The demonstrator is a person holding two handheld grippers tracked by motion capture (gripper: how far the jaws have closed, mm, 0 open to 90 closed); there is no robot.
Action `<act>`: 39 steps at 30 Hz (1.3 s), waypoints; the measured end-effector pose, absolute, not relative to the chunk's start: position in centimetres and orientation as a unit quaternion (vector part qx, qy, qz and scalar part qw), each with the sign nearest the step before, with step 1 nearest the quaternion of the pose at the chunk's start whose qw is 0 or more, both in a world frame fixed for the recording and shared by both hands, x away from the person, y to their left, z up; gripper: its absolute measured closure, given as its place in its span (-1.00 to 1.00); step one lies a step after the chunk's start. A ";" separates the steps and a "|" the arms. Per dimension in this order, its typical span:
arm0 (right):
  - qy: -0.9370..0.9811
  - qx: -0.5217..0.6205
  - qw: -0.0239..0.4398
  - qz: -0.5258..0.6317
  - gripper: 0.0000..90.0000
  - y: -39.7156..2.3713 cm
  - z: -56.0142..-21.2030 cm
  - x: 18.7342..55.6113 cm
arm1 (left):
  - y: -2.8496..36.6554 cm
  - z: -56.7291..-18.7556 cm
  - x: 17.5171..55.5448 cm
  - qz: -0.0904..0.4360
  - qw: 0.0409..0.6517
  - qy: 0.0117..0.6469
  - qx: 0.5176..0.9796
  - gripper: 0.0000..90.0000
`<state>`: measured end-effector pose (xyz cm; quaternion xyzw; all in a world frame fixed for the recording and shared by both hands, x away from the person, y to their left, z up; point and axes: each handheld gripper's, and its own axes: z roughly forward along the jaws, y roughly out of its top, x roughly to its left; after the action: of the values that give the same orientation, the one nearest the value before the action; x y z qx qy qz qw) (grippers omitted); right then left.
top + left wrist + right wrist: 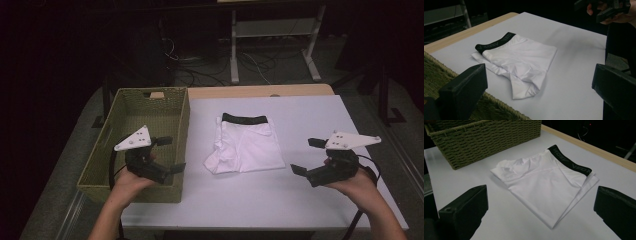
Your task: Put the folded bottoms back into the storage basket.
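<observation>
Folded white boxer shorts (246, 144) with a black waistband lie in the middle of the white table top (300, 200); they also lie ahead in the left gripper view (520, 60) and the right gripper view (544, 182). My left gripper (171, 154) hovers open over the near right corner of the woven basket (127, 112), left of the shorts. My right gripper (306, 156) is open to the right of the shorts, above the table. Nothing is between either pair of jaws. Farther off, the left gripper view catches the right gripper (596, 10) with the hand holding it.
The olive woven basket (484, 140) stands at the table's left side, open and empty inside. A wooden strip (260, 91) runs along the table's far edge. Beyond it are a white desk frame (272, 45) and cables on a dark floor.
</observation>
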<state>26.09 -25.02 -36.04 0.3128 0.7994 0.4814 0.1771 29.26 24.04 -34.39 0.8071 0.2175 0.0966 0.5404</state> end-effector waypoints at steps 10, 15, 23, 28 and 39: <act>0.798 0.325 0.173 0.477 -1.00 -25.3 -36.9 26.2 | 24.1 -34.4 29.3 0.092 0.543 0.220 0.805 -0.99; 0.797 0.332 0.169 0.476 -1.00 -25.4 -37.5 26.3 | 24.2 -34.4 29.3 0.093 0.545 0.220 0.803 -0.99; 0.802 0.335 0.156 0.469 -1.00 -25.3 -38.6 26.8 | 24.3 -34.4 29.2 0.095 0.548 0.219 0.802 -0.99; 0.804 0.338 0.156 0.464 -1.00 -25.2 -39.1 26.9 | 24.3 -34.4 29.2 0.094 0.548 0.218 0.802 -0.99; 0.816 0.339 0.152 0.443 -1.00 -24.7 -40.5 27.3 | 24.3 -34.4 29.2 0.095 0.547 0.219 0.802 -0.99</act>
<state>27.26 -24.68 -40.51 0.3388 0.8160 0.4431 0.1518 29.25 24.28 -34.39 0.8019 0.2194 0.0950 0.5475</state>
